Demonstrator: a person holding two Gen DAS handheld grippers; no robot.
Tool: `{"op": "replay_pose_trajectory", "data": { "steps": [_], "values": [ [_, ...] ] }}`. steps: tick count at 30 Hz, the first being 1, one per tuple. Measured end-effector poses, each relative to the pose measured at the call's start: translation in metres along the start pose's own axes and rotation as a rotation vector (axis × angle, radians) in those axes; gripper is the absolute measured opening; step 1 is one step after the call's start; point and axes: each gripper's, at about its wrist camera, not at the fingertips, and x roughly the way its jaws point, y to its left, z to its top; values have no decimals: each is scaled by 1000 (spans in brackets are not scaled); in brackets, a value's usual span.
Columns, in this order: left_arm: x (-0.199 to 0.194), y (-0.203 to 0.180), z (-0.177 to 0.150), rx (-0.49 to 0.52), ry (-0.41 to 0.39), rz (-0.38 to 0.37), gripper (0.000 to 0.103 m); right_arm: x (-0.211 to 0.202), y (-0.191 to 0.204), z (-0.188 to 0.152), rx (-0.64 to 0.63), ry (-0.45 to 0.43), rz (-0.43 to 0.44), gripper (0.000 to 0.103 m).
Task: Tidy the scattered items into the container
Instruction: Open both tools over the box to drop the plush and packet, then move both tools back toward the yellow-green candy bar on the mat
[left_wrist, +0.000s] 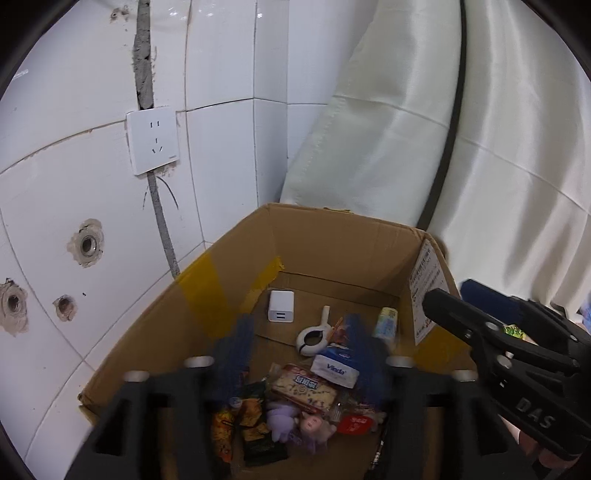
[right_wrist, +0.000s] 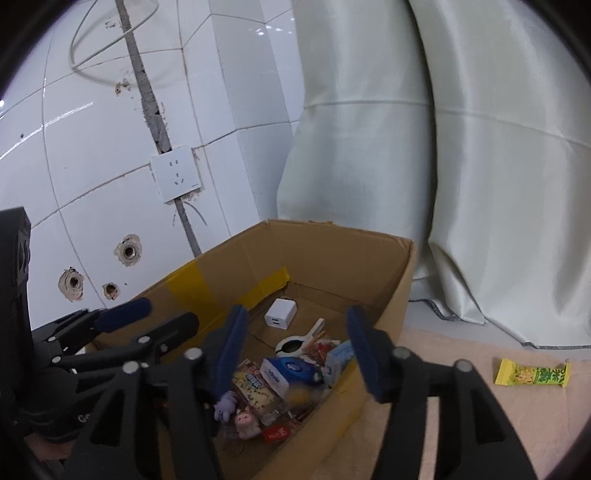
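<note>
Blue pads on my two tools frame the nearest part of both views. My left tool (left_wrist: 299, 354) hangs over the cardboard box (left_wrist: 332, 236) with its jaws apart and nothing between them. My right tool (right_wrist: 295, 350) hangs beside it over the same box, jaws also apart and empty.

Below them the box floor is crowded: a purple plush toy (left_wrist: 279, 419), a small doll (left_wrist: 314, 426), a red packet (left_wrist: 354, 424), a biscuit pack (left_wrist: 304, 386) and a tissue pack (left_wrist: 334, 367). Farther in lie a white clip (left_wrist: 314, 334) and a white charger (left_wrist: 281, 305) near the back wall.

Outside the box, to the right on the pink cloth (right_wrist: 461, 406), one yellow-green snack bar (right_wrist: 532, 373) lies well apart from everything, not yet tidied.

I judge the risks as these: my tools hang close together, so swinging the right one out could knock the left, or catch the box's right wall and shove the box. The bar lies flat in a slick wrapper, so a shallow pinch could slip off or snag the cloth beneath
</note>
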Motion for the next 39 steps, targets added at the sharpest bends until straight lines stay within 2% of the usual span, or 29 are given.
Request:
{"op": "replay_pose_trajectory", "data": {
  "steps": [2,4,5,8,13,17,21,27,29,39],
  "values": [
    [-1,4,2,-18,-9,8,82,-4,-5,3,20,-16,-3,76],
    [-3,7,4,-38,-15,-16,85,-9,-9,6,31,-36,-21,98],
    [-5,7,5,-36,-20,-17,85,-13,-11,7,31,-50,-41,103],
    [-7,2,5,-25,-18,-28,92,-21,-16,11,32,-78,-76,103],
    [-19,-8,11,-36,-48,-114,94,-39,-36,15,71,-114,-134,103],
    [-27,-24,14,-18,-62,-133,94,-53,-52,15,81,-129,-164,103],
    [-36,-58,12,36,-66,-187,94,-69,-72,8,77,-140,-201,103],
    [-43,-108,10,93,-72,-223,94,-86,-109,-2,108,-129,-249,103],
    [-45,-119,11,93,-91,-225,94,-92,-120,-4,120,-131,-262,103],
    [-31,-163,5,147,-84,-264,94,-112,-154,-9,159,-137,-319,103]
  ]
}}
